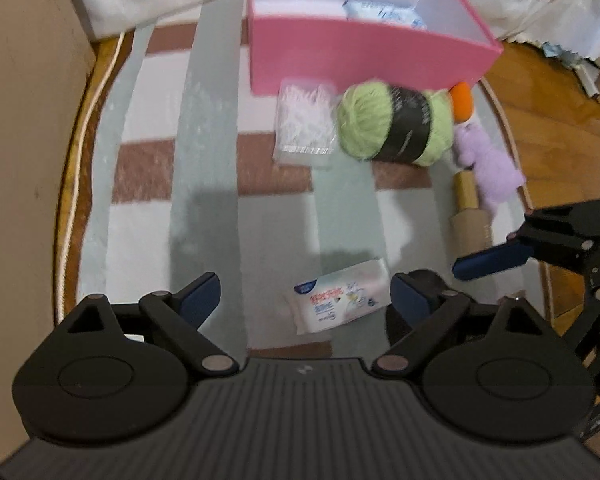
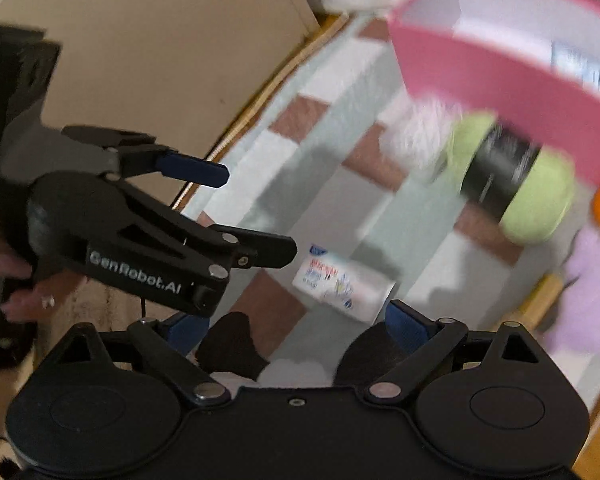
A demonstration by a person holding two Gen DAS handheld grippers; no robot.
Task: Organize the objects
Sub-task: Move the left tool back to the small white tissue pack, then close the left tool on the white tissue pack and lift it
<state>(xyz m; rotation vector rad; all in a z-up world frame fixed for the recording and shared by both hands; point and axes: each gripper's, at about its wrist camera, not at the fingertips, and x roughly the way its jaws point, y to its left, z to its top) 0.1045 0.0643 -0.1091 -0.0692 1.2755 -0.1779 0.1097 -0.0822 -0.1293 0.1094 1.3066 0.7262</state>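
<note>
A white tissue packet (image 1: 340, 296) with red and blue print lies flat on the checked cloth. It sits just ahead of my left gripper (image 1: 306, 296), which is open with its pads wide apart and not touching the packet. My right gripper (image 2: 298, 326) is open too, and the same packet (image 2: 340, 284) lies just beyond its fingertips. One of its blue fingers (image 1: 492, 259) reaches in from the right. At the back stands a pink box (image 1: 360, 56) with a blue-white packet (image 1: 384, 12) inside.
In front of the box lie a clear bag of white fluff (image 1: 306, 124), a green yarn ball (image 1: 392, 124), an orange piece (image 1: 462, 98), a purple plush toy (image 1: 484, 160) and a cardboard tube (image 1: 470, 216). The round table's wooden rim (image 1: 72, 184) borders a beige wall.
</note>
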